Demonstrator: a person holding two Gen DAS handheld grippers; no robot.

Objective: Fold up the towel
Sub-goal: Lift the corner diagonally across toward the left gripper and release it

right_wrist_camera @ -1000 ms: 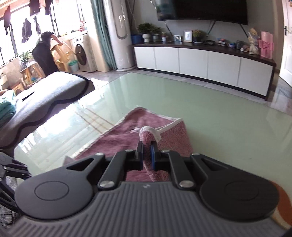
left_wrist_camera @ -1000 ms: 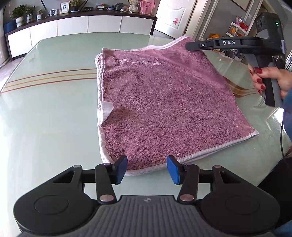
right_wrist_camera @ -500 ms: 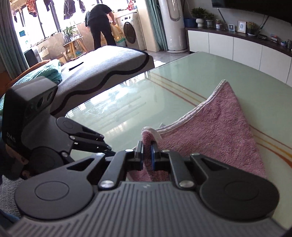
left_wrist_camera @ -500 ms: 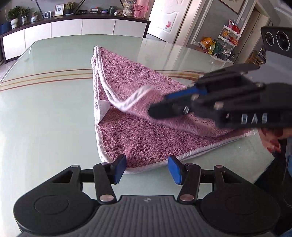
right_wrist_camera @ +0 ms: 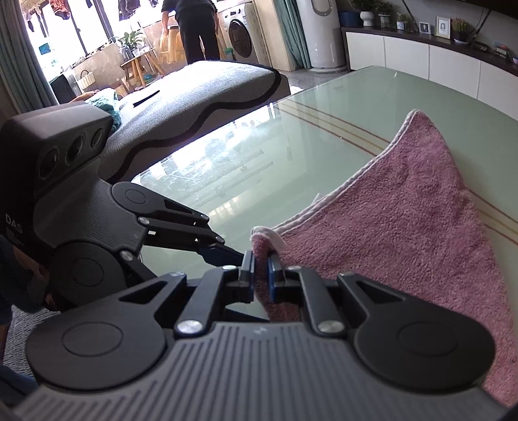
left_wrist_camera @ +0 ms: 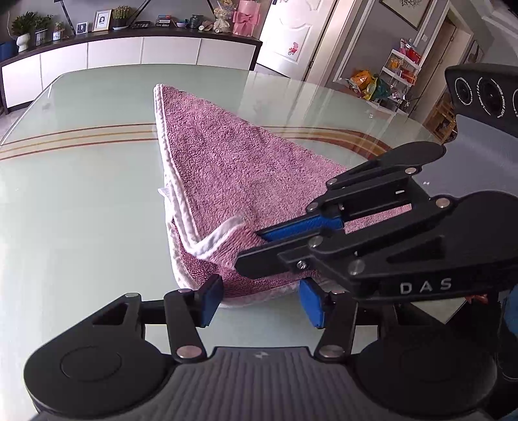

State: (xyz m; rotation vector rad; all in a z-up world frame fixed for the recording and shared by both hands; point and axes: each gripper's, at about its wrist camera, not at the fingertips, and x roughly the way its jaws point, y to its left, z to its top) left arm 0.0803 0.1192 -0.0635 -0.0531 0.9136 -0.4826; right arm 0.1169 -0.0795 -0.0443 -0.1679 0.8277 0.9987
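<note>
A pink towel [left_wrist_camera: 233, 168] with a white hem lies on the glass table [left_wrist_camera: 81, 194], folded over into a triangle. My right gripper [right_wrist_camera: 261, 275] is shut on one towel corner [right_wrist_camera: 264, 236] and holds it just above the towel's near left corner; it shows from the side in the left wrist view [left_wrist_camera: 259, 246]. My left gripper [left_wrist_camera: 262, 301] is open and empty, its blue pads on either side of the towel's near edge. It also shows in the right wrist view [right_wrist_camera: 226, 249].
A white cabinet [left_wrist_camera: 129, 51] with small items stands beyond the table's far end. A grey sofa [right_wrist_camera: 194, 90] lies past the table's left side, and a person [right_wrist_camera: 194, 29] stands by a washing machine far off. A shelf with goods [left_wrist_camera: 398, 77] is at the right.
My right gripper has carried the towel's far right corner across and down to the near left corner, folding the towel into a triangle. My left gripper has stayed open at the near edge.
</note>
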